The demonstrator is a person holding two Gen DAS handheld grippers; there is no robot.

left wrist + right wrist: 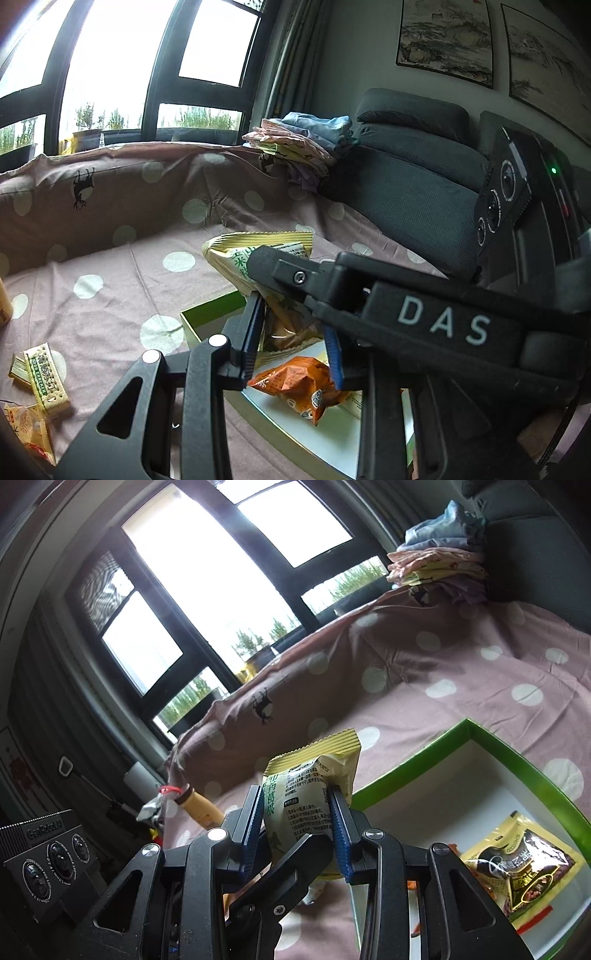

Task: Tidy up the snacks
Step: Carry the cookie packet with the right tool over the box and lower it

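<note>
1. My right gripper (295, 830) is clamping a pale yellow snack packet (314, 786) between its blue pads, the crimped top edge of the packet sticking up above the fingertips.

2. My left gripper (291, 343) is sitting with its jaws close together around a brownish-gold wrapper (291, 328); I am unable to tell whether the pads are actually pressing on it, because the right gripper's black finger is crossing in front in the left wrist view.

3. The green-rimmed box (406, 775) is lying open on the pink polka-dot bedspread (461, 672), just to the right of the held packet in the right wrist view.

4. A dark-and-gold snack pouch (524, 867) is resting on the white floor of the box; the left wrist view is showing an orange snack bag (303, 387) there too.

5. Green-and-cream cracker packs (46, 376) and an orange-printed packet (31, 432) are lying loose on the bedspread, well apart from the box.

6. A stack of folded clothes (303, 144) is sitting at the far end of the bed, beside dark cushions (413, 162).
</note>
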